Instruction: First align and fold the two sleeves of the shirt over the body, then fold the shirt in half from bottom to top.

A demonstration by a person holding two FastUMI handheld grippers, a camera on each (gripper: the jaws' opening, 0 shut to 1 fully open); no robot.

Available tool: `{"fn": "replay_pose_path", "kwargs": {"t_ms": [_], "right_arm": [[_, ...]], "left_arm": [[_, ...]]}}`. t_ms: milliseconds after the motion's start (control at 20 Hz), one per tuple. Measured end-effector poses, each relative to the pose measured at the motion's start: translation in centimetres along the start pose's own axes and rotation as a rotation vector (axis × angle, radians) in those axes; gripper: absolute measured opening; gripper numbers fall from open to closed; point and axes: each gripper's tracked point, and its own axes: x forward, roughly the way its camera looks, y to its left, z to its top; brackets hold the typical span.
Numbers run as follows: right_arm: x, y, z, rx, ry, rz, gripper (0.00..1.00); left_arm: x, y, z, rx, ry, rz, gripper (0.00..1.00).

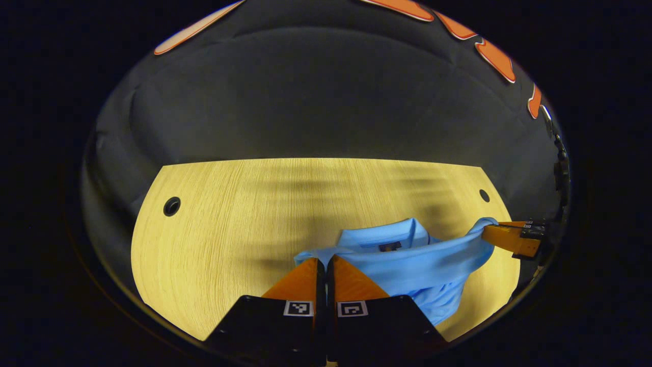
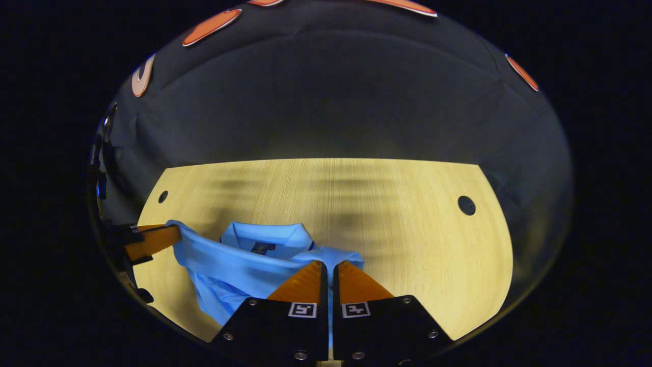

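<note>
Shirt point(image 1: 407, 260) edges pinched in closed left tongs point(image 1: 325, 262), right tongs point(image 2: 329, 266); bare table point(image 1: 229, 219) beyond

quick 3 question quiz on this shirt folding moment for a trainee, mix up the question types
1. True or false: the left gripper and the right gripper each pinch an edge of the blue shirt.
2. Which part of the shirt faces the far end of the table? A) collar B) hem C) cuff
3. Fill in: the table has a round ___ near each far corner.

Key
1. True: each pair of fingers is closed on cloth, and the fabric stretches between them.
2. A: the collar lies on the far side.
3. Hole.
</note>
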Motion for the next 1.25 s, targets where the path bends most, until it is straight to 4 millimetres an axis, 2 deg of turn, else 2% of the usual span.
{"fn": "replay_pose_path", "kwargs": {"t_ms": [150,200,300,350,400,450,500,550,700,800,1050,1250], "right_arm": [[0.1,-0.4,0.1,0.003,0.012,-0.005,0.13],[0.6,-0.4,0.0,0.002,0.004,-0.009,0.31],[-0.3,-0.6,0.2,0.011,-0.006,-0.006,0.53],[-1.0,-0.4,0.3,0.018,-0.011,0.002,0.58],[-1.7,-0.5,0.5,0.027,-0.021,0.011,0.70],[-2.6,-0.4,0.7,0.031,-0.034,0.018,0.78],[-3.2,-0.3,0.6,0.032,-0.046,0.023,0.99],[-4.2,-0.4,0.6,0.030,-0.059,0.025,1.00],[-7.0,0.2,0.8,0.020,-0.114,0.039,0.99],[-9.6,0.6,1.2,0.012,-0.170,0.036,0.99],[-15.9,1.2,2.6,-0.044,-0.324,0.028,0.99],[-20.8,2.0,1.8,-0.070,-0.421,0.045,0.99]], "left_arm": [[1.4,-0.7,-1.0,-0.027,0.021,0.008,0.10],[1.4,-0.9,-1.1,-0.041,0.019,0.010,0.11],[0.7,-0.3,-1.0,-0.058,0.011,0.016,0.36],[0.2,-0.4,-0.9,-0.065,0.001,0.013,0.49],[-0.6,-0.2,-0.5,-0.071,-0.014,0.015,0.62],[-1.7,0.0,0.1,-0.078,-0.036,0.026,0.75],[-2.8,0.1,0.6,-0.081,-0.064,0.032,0.87],[-4.0,0.0,1.1,-0.074,-0.096,0.037,1.00],[-6.9,-0.2,2.0,-0.040,-0.201,0.069,1.00],[-10.5,0.1,3.0,-0.046,-0.262,0.063,1.00],[-18.7,-0.4,3.3,-0.067,-0.390,0.035,0.99],[-24.1,-1.2,2.7,-0.040,-0.516,0.050,0.99]]}}
